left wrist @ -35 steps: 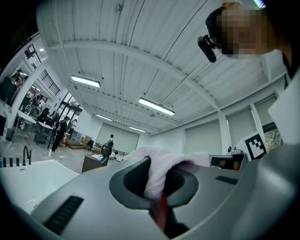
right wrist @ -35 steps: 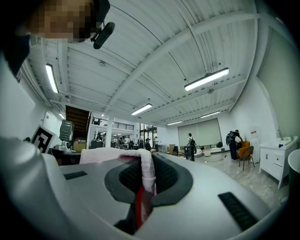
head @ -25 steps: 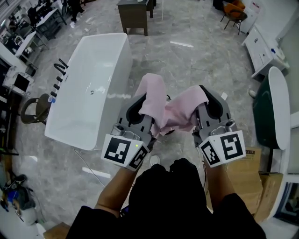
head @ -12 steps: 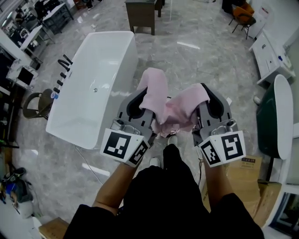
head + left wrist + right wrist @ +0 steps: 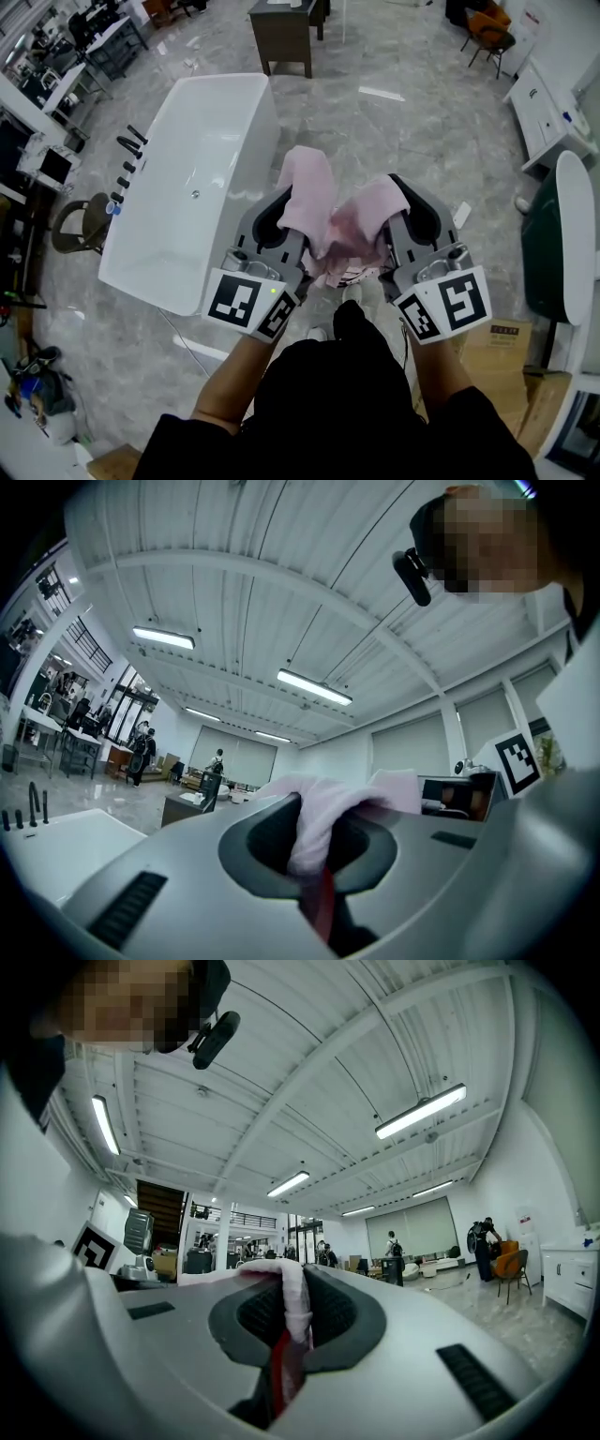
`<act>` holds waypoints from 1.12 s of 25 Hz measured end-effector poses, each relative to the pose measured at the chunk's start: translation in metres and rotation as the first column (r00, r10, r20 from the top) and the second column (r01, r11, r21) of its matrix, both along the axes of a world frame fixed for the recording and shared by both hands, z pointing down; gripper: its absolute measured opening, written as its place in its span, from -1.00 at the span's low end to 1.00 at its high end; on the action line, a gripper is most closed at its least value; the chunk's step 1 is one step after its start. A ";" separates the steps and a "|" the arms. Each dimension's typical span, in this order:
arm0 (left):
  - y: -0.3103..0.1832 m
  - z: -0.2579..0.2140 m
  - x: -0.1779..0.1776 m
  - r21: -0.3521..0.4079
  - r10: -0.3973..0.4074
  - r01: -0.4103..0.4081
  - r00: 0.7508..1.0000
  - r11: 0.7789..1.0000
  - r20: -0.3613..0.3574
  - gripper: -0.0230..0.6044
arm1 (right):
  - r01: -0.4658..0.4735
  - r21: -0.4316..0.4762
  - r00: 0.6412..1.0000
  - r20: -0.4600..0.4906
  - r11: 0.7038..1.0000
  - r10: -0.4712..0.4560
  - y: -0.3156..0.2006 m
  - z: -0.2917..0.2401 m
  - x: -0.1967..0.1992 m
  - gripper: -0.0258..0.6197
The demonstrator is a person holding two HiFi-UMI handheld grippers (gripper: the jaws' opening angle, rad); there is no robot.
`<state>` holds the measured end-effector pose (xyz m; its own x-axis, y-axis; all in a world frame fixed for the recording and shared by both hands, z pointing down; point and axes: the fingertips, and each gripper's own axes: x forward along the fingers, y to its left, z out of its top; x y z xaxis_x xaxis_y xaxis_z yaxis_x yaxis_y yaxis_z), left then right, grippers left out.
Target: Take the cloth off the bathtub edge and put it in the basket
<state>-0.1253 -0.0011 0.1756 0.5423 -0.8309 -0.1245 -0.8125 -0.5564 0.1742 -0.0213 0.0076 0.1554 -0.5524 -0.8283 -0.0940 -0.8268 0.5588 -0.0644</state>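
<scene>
1. While both tongs stay clamped as they were a second ago, the scene beneath them has slid. The left tongs and the right tongs each pinch a part of the pink cloth, which hangs bunched between them.
2. The white bathtub, left of the left tongs, and the dark table ahead of both have drifted in the head view. The person appears to be walking with the load.
3. I judge the lift off the tub edge done and the carry under way. No basket shows in any view, so it is still to be found.
4. Below the tongs lies a glossy grey marble floor. A cardboard box sits right of the right tongs. The gripper views show an open hall with strip lights.
</scene>
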 end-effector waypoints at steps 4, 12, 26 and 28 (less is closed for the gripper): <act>-0.014 0.007 0.004 -0.018 0.002 -0.002 1.000 1.000 0.008 -0.82 | -0.001 -0.016 1.000 -0.002 1.000 0.001 -0.012 0.007 0.003 -0.81; -0.039 0.032 0.020 -0.067 0.028 -0.027 1.000 0.997 0.009 -0.82 | -0.017 -0.070 1.000 -0.016 0.997 0.015 -0.035 0.032 0.015 -0.81; -0.058 0.114 0.030 -0.231 -0.010 0.031 0.996 0.972 0.093 -0.82 | -0.015 -0.208 0.997 -0.083 0.978 -0.002 -0.057 0.105 0.028 -0.81; -0.059 0.126 0.034 -0.251 -0.005 0.031 0.995 0.968 0.102 -0.82 | -0.019 -0.224 0.996 -0.087 0.974 0.000 -0.060 0.113 0.031 -0.81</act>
